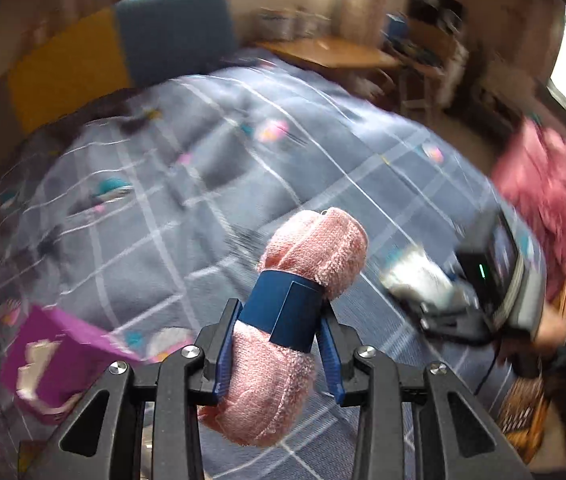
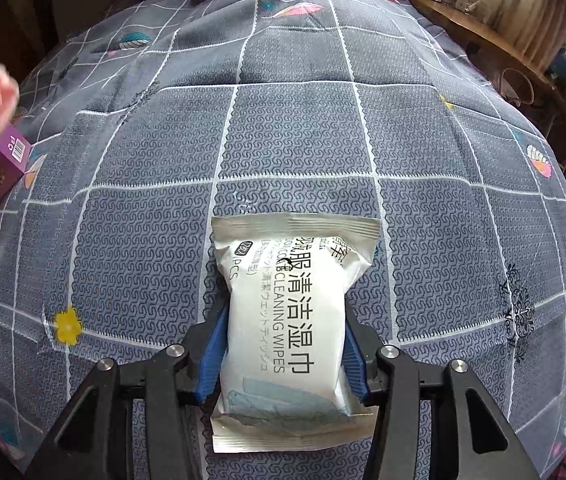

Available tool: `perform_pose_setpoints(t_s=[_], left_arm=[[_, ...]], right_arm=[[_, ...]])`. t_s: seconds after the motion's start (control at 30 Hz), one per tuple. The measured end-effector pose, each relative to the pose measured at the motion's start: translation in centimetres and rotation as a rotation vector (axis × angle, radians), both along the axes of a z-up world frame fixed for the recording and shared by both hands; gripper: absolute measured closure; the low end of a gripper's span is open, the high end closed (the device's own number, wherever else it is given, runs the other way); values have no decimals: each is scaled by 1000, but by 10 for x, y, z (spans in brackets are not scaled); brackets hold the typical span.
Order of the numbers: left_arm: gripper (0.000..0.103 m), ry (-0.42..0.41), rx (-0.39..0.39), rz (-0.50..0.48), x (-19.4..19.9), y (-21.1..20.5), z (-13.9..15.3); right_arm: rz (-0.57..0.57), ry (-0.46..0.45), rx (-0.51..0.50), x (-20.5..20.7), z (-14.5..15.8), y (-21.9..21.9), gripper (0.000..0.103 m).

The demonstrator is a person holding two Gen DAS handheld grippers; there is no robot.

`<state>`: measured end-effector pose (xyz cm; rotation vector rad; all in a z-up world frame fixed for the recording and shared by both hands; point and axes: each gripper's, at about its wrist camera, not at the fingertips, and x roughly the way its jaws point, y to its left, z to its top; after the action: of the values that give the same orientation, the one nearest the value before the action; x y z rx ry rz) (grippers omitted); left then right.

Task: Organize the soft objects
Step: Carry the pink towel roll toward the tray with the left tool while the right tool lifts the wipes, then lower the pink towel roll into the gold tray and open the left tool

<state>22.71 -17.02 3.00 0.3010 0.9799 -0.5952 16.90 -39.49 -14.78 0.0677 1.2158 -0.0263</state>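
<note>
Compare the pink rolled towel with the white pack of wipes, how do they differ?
The pink towel is fuzzy cloth rolled up with a blue band; the wipes pack is smooth, flat, printed white plastic. The towel sits in the left gripper, the pack in the right gripper. Both are soft and clamped over the bedspread.

Pink rolled towel, blue band; white wipes pack.

A home bedroom: patterned quilt on a bed, wooden desk, curtained window.

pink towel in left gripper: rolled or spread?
Rolled: the pink terry towel forms a tight bundle with a blue paper band around its middle.
</note>
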Motion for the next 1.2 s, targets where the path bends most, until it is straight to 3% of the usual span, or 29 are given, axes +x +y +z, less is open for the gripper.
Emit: perform_pose_setpoints(t_s=[0.13,0.27,0.5,0.77,1.03,1.1,1.2], left_arm=[[67,-22,-94,243,39,75,39],[67,-32,-153,468,62,164,53],[67,-61,-170,727,28,299,40],[66,-68,-209,855,-68,388,-4],[66,-101,-207,922,-147,412,-41],[66,-133,-195,937,-164,412,-44],[66,-186,-158,946,-184,410,-44]], right_arm=[[22,-6,-30,-2,-2,8,51],[38,-16,-54,-3,-4,15,51],[49,-27,-82,-9,-7,28,50],[57,-34,-141,-13,-1,38,51],[-43,85,-241,-10,9,61,55],[-106,84,-223,-12,13,63,57],[-130,3,-135,-21,21,76,58]])
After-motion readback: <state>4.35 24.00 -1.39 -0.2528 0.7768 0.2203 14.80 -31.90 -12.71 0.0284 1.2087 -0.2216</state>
